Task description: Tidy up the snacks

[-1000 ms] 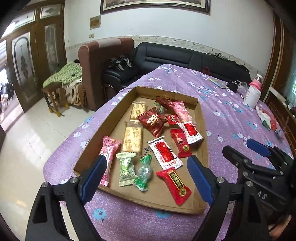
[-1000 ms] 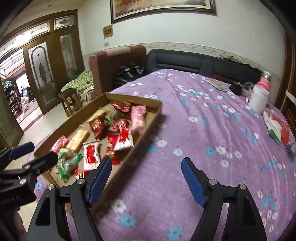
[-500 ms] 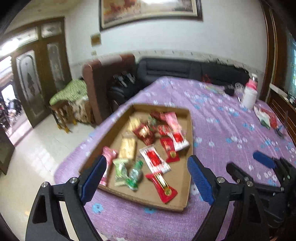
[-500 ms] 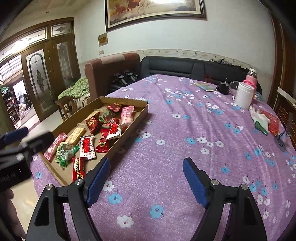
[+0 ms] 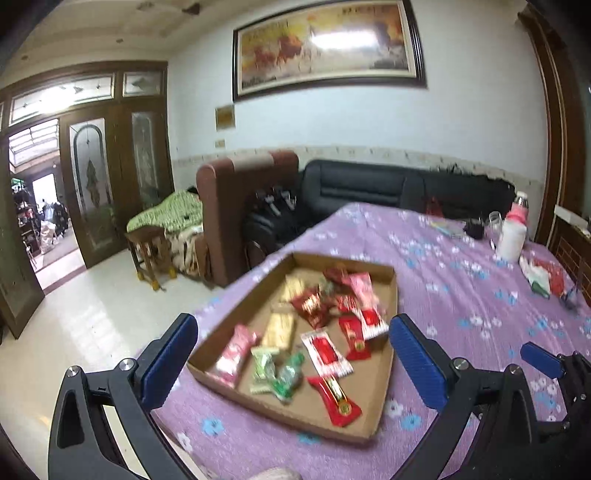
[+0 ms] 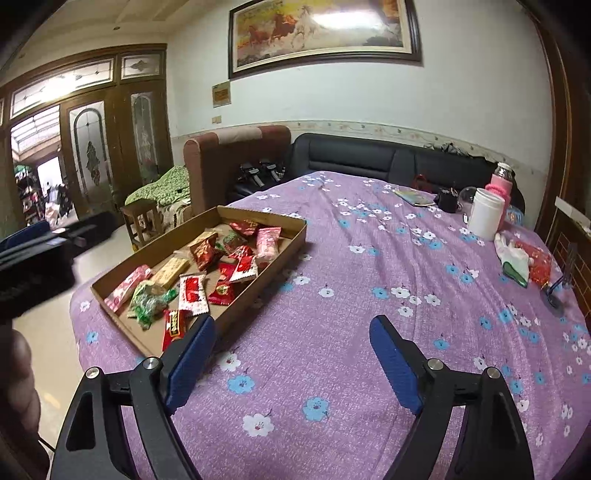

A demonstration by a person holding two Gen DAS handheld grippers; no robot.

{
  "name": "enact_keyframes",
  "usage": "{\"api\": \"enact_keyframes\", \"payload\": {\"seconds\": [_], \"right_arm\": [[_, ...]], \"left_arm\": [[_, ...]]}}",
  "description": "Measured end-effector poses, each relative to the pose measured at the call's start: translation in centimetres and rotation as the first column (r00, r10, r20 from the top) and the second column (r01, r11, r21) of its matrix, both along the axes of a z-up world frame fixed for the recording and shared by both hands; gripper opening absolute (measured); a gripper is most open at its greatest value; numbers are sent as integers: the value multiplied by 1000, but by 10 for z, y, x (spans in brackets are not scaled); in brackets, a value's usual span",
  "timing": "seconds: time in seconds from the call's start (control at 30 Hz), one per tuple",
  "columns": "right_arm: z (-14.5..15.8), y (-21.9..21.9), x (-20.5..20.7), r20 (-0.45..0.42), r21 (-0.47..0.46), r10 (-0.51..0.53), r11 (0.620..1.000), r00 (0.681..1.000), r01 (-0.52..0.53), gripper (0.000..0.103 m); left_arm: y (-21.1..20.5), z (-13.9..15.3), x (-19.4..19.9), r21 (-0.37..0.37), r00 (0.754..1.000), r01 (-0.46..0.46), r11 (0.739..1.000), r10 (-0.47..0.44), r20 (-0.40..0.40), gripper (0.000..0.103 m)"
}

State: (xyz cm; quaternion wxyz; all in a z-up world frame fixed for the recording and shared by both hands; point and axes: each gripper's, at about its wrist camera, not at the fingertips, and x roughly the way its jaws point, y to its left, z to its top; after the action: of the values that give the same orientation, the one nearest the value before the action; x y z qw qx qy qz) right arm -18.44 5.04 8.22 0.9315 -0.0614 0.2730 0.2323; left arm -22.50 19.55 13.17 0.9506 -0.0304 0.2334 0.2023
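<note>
While both grippers hang above the near edge of the table, nothing sits between either pair of jaws. Left gripper (image 5: 291, 350): jaws wide apart, just been opening, empty; blue pads (image 5: 170, 356) frame the near end of the tray at lower centre of its view. Right gripper (image 6: 291, 360): jaws apart, also just been opening, empty, over bare purple floral tablecloth (image 6: 369, 266) at lower centre of its frame.

Cardboard tray (image 5: 380, 398), shallow, lies on the cloth at the table's near corner; mid-left in the right wrist view (image 6: 266, 280). Wrapped snacks (image 5: 321, 325) lie loose inside it. Near end: red packet (image 5: 338, 400), green sweets (image 5: 280, 374), pink packet (image 5: 234, 350). Farther in: tan biscuit packs, more red and pink wrappers, some overlapping.

Far right of the table: white jar (image 6: 487, 214), pink-sleeved bottle (image 6: 500, 182) behind it, small clutter alongside. Beyond the table: black sofa (image 6: 369, 160), brown armchair (image 6: 225, 155), framed horse painting (image 6: 321, 33) on the wall.
</note>
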Motion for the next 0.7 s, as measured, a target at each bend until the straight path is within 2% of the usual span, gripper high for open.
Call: {"api": "enact_keyframes", "payload": {"seconds": [0.3, 0.7], "right_arm": [[-13, 18, -8, -10, -62, 52, 997, 999, -53, 89], [-27, 32, 0, -56, -95, 82, 992, 995, -87, 89]], "left_arm": [[-12, -17, 9, -23, 994, 57, 998, -59, -89, 103], [12, -42, 27, -144, 982, 39, 989, -65, -179, 103]]}}
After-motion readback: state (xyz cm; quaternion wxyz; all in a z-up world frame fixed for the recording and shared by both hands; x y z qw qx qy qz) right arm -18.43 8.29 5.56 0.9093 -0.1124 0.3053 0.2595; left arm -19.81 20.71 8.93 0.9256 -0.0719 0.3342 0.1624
